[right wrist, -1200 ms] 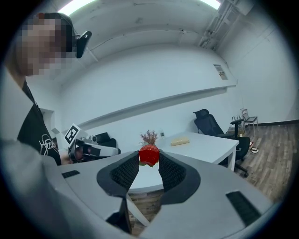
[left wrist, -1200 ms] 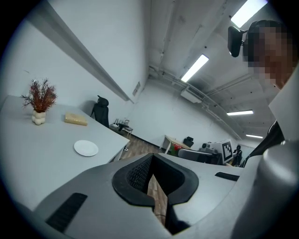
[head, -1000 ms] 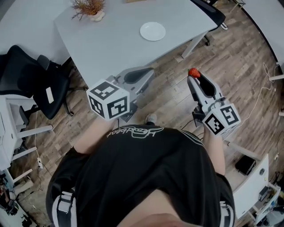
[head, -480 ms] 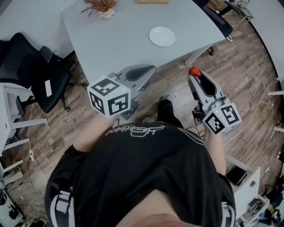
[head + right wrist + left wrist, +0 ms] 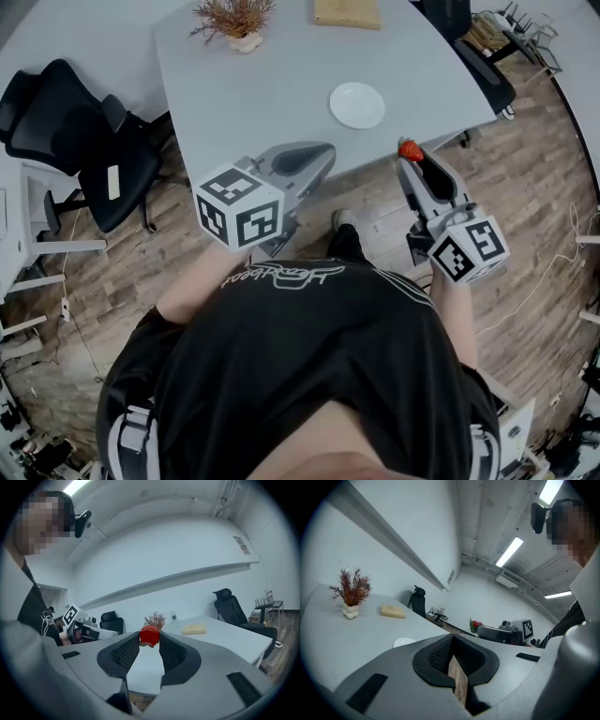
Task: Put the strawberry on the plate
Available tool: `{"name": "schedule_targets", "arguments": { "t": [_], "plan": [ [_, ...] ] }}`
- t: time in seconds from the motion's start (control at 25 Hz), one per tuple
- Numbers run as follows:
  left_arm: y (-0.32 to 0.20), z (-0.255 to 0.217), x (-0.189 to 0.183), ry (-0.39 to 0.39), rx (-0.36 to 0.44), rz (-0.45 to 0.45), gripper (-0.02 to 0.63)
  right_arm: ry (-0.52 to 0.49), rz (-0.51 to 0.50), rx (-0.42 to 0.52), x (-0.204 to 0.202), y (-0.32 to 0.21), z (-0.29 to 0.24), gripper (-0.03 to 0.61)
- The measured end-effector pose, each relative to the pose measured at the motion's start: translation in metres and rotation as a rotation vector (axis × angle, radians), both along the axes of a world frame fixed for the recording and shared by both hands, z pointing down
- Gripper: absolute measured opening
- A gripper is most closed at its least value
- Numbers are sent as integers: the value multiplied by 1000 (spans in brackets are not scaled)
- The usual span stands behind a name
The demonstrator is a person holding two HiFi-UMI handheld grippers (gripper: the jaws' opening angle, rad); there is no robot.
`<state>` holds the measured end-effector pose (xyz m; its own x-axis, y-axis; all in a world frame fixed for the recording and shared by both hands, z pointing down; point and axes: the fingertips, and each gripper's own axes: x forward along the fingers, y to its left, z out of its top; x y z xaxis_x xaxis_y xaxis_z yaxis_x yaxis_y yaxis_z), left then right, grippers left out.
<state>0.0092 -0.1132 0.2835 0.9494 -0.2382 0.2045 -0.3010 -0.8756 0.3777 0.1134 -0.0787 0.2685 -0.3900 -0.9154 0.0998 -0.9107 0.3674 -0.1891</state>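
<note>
A small white plate lies empty on the grey table, and shows low in the left gripper view as a pale disc. My right gripper is shut on a red strawberry, pinched at the very tips of its pads. It hangs over the wooden floor just off the table's near edge, short of the plate and to its right. My left gripper is shut with nothing in it, its tips over the table's near edge, left of the plate.
A dried plant in a white pot and a tan block stand at the table's far side. Black office chairs sit left and far right. The person's shoe is on the floor between the grippers.
The person has stepped toward the table, so the plate and table edge now lie closer to both grippers. The right gripper still holds the strawberry; the left stays shut.
</note>
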Motion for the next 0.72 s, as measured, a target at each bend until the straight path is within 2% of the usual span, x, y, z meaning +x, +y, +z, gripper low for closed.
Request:
{"name": "schedule_targets", "arguments": {
  "t": [0.36,0.72],
  "plan": [
    [-65,15,42,-30,-39,-57,6,-13,-56,-21,42,-74,10,126],
    [-113,28,81,-44,-80,-103,6,-14,-90,-52,82,-126,21,126]
  ]
}}
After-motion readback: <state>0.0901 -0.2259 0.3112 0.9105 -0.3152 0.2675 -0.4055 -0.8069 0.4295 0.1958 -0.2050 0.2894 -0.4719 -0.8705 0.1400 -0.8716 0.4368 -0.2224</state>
